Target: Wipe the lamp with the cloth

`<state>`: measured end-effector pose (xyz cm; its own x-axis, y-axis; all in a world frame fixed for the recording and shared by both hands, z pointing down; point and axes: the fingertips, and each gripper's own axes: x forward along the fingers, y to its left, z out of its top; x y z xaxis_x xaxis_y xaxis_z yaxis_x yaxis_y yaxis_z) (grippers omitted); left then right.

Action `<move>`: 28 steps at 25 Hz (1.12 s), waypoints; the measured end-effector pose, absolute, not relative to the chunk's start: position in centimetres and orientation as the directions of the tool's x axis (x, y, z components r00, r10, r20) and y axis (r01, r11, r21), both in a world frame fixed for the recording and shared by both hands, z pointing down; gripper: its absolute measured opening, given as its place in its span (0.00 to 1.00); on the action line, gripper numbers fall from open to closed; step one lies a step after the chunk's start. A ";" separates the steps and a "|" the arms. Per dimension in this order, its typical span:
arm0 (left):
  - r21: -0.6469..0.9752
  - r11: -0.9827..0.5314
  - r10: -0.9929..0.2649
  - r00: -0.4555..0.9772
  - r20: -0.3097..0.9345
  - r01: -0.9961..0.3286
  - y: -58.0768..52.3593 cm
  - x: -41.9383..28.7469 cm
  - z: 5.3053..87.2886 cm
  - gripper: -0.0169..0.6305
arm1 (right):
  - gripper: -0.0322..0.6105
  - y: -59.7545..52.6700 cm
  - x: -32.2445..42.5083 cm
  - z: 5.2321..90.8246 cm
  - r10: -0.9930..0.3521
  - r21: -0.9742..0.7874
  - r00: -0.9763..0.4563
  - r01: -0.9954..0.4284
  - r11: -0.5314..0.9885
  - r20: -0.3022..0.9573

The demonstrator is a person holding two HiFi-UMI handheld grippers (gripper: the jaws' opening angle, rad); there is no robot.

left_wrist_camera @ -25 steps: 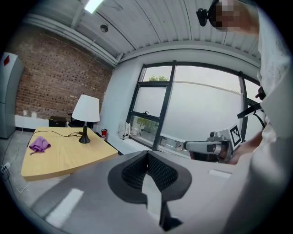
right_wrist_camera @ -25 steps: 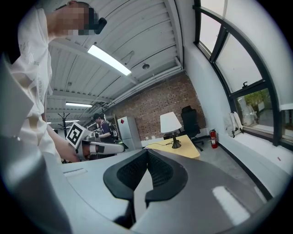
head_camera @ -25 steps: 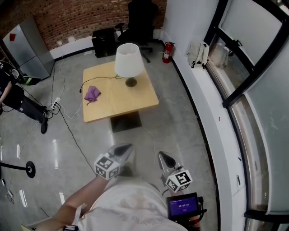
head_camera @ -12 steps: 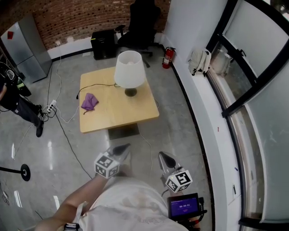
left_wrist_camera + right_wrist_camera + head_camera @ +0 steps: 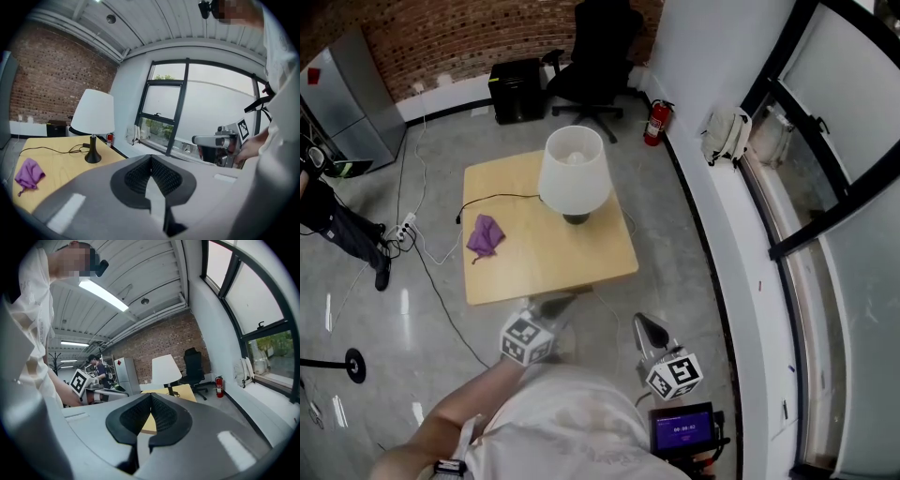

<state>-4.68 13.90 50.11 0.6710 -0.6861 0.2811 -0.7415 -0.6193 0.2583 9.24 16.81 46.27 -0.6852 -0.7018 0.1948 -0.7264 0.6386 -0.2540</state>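
Presently: cloth and lamp sit on the tabletop; left tongs and right tongs are both clenched and empty.
We find the purple cloth lying crumpled near the left edge of the wooden tabletop, well apart from the lamp, which stands upright toward the far right. We judge the cloth light, soft and limp; a pinch on its bunched middle should lift it. The lamp looks top-heavy, its pale shade thin and easily dented above a small dark base; we advise steadying at the stem, not the shade. A cord trails behind the cloth. Both tongs hang short of the table over glossy grey floor. A brick wall, office chair and fire extinguisher stand beyond.
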 end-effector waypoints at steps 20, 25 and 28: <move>0.235 -0.589 -0.701 0.633 0.328 -0.774 2.3 -13.1 53.0 0.03 | 0.07 3.6 0.3 45.6 -0.621 -0.193 -0.750 -0.660 0.726 0.230; 0.237 -0.555 -0.719 0.603 0.346 -0.798 2.2 -15.3 54.4 0.03 | 0.07 3.1 -0.9 45.8 -0.604 -0.190 -0.759 -0.648 0.738 0.242; 0.230 -0.516 -0.739 0.565 0.367 -0.825 1.8 -16.9 55.8 0.03 | 0.07 2.8 -1.3 46.1 -0.589 -0.194 -0.770 -0.635 0.748 0.246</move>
<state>-16.89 1.79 55.83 0.5648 -0.7392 0.3669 -0.8250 -0.5162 0.2300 -1.29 2.77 46.08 -0.7696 -0.5892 0.2460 -0.6347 0.7481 -0.1935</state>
